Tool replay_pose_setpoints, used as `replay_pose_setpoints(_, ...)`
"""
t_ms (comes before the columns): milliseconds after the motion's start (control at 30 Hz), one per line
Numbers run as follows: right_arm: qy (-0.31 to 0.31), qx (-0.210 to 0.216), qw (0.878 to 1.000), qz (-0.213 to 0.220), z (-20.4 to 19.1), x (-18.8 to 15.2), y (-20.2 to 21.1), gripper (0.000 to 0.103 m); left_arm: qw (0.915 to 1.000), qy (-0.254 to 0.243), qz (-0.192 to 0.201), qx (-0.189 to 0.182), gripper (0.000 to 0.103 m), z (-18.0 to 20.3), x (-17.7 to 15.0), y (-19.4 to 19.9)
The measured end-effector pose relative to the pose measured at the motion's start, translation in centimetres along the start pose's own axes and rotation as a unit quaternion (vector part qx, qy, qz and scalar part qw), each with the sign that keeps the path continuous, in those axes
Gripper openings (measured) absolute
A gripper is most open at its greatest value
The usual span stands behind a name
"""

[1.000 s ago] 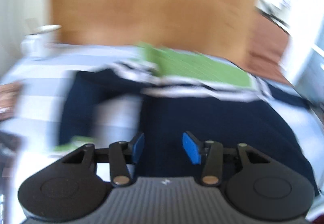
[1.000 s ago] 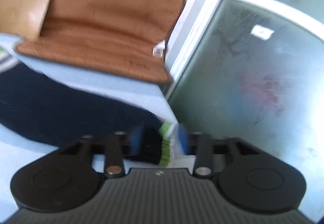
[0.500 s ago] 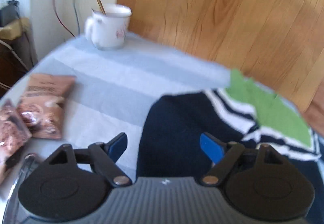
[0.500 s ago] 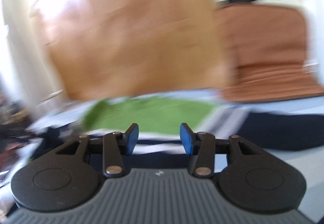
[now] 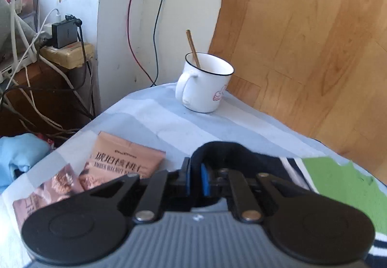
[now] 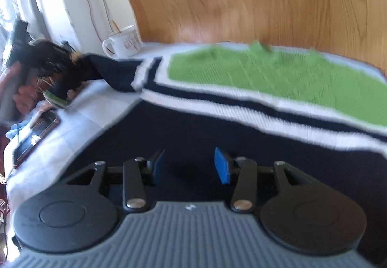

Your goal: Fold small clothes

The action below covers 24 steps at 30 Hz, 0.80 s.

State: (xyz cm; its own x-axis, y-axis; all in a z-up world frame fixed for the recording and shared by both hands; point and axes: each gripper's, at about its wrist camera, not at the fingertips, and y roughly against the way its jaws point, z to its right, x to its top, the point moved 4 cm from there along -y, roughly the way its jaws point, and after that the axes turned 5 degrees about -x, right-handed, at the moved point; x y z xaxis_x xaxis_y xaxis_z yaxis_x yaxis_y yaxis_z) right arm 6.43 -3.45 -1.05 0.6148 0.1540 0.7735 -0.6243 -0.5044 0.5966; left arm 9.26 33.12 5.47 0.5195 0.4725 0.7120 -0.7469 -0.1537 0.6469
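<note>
We see the navy knit sweater with white stripes and a green yoke [image 6: 241, 108] lying spread flat on the pale blue striped cloth [image 5: 150, 120] covering the worktop, one navy sleeve [image 6: 113, 72] pulled out to the left. Left gripper [image 5: 196, 179] is pressed together, pinching a fold of that navy sleeve [image 5: 222, 151]. Right gripper [image 6: 191, 166] is spread wide and empty, hovering over the sweater's dark body.

Handling, we judge: soft, limp, light knit, stretchy, not slippery, not fragile; sags when lifted. Best taken at cuffs, hem corners or shoulder seams, pinching a doubled layer.

Readable writing: the tan foil snack packet [image 5: 125, 161] beside the left gripper carries Chinese characters and "AMBER WALNUT" partly hidden. The white enamel mug with dark rim [image 5: 205, 84] has a red drawing, no legible text. Nothing readable on the sweater.
</note>
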Motion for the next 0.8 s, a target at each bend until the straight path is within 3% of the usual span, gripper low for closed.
replay_pose_setpoints(133, -0.021, 0.021, 0.999, 0.017, 0.5, -0.5, 0.3, 0.048, 0.9989, -0.004, -0.017, -0.043, 0.010, 2.1, -0.6, 0.0)
replay_pose_setpoints(267, -0.065, 0.051, 0.996, 0.021, 1.6, -0.4, 0.1, 0.048, 0.9979, 0.012, -0.015, -0.062, 0.013, 3.2, -0.8, 0.9)
replay_pose_setpoints(400, -0.102, 0.071, 0.992, 0.025, 2.3, -0.2, -0.2, 0.048, 0.9971, 0.043, 0.003, -0.063, 0.023, 2.5, 0.0, 2.6)
replay_pose_setpoints(500, -0.114, 0.078, 0.990, 0.026, 2.6, -0.2, -0.1, 0.048, 0.9950, 0.062, 0.016, -0.077, 0.023, 1.4, 0.7, 4.3)
replay_pose_setpoints(567, -0.120, 0.083, 0.989, 0.026, 2.8, -0.3, 0.0, 0.048, 0.9964, 0.054, 0.020, -0.062, 0.026, 1.2, 1.0, 4.9)
replay_pose_setpoints(633, -0.124, 0.085, 0.988, 0.027, 2.9, -0.3, 0.0, 0.048, 0.9986, 0.033, 0.011, -0.041, 0.052, 1.1, 0.7, 5.1)
replay_pose_setpoints(733, -0.128, 0.088, 0.987, 0.027, 3.0, -0.3, 0.0, 0.048, 0.9996, -0.004, -0.026, -0.011, 0.056, 1.1, -0.7, 3.9)
replay_pose_setpoints(800, -0.129, 0.089, 0.987, 0.027, 3.0, -0.3, 0.1, 0.048, 0.9979, -0.012, -0.063, -0.011, 0.056, 1.1, -1.8, 2.6)
